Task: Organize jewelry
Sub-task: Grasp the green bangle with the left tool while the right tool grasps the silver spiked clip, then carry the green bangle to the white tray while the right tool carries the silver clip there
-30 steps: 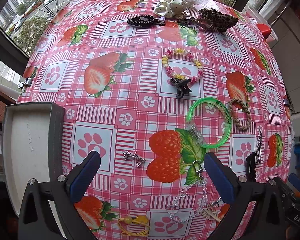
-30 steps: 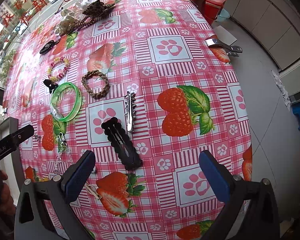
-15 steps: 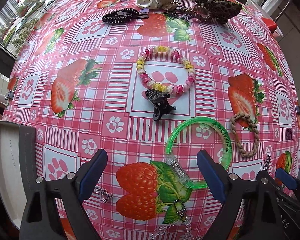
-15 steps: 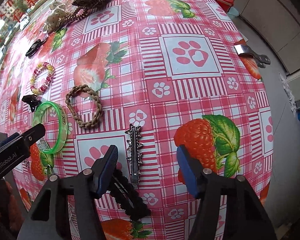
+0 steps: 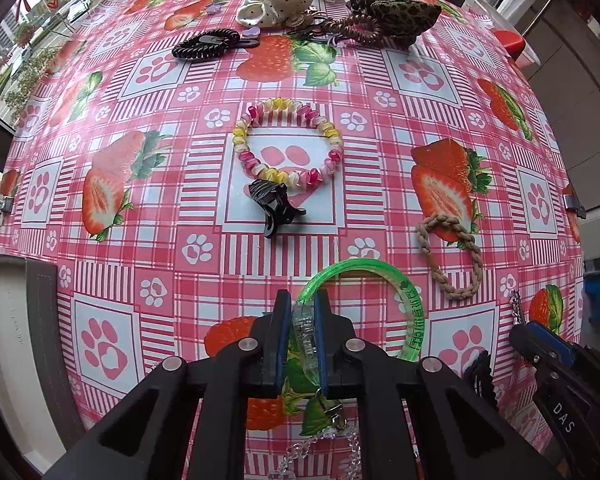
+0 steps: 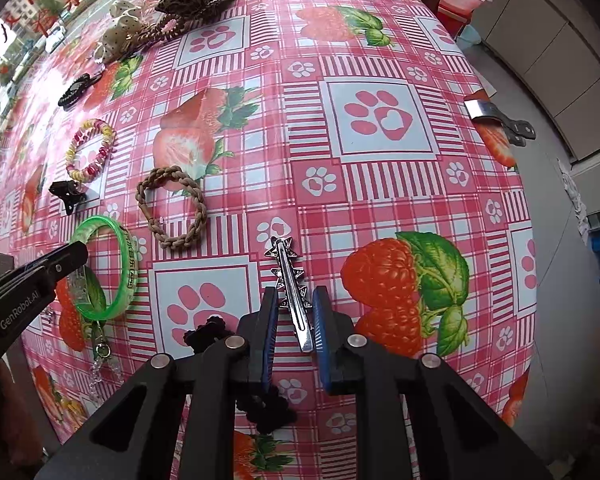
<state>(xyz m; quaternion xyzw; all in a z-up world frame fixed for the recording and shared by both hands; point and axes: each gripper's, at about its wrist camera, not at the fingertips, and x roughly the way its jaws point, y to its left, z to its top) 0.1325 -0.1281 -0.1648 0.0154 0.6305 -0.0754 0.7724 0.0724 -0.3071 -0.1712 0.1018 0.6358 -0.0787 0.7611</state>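
Note:
My left gripper [image 5: 301,300] is shut on a clear plastic hair clip [image 5: 305,334] that lies against the green bangle [image 5: 414,316] on the strawberry tablecloth. My right gripper [image 6: 293,296] has closed around the silver star hair clip [image 6: 290,280], its pads at the clip's near end. A black hair clip [image 6: 212,330] lies just left of the right gripper, partly hidden under it. The left gripper also shows in the right wrist view [image 6: 66,256] at the bangle [image 6: 128,268].
A beaded bracelet [image 5: 288,142], black claw clip [image 5: 274,200], braided hair tie [image 5: 450,256], black spiral tie [image 5: 206,44], scrunchies [image 5: 276,4] and leopard bow [image 5: 396,16] lie beyond. A grey jewelry box [image 5: 16,320] stands at left. A chain [image 5: 320,444] lies below the left gripper.
Both grippers moved forward and down and closed: the left onto the clear clip by the green bangle, the right around the silver star clip.

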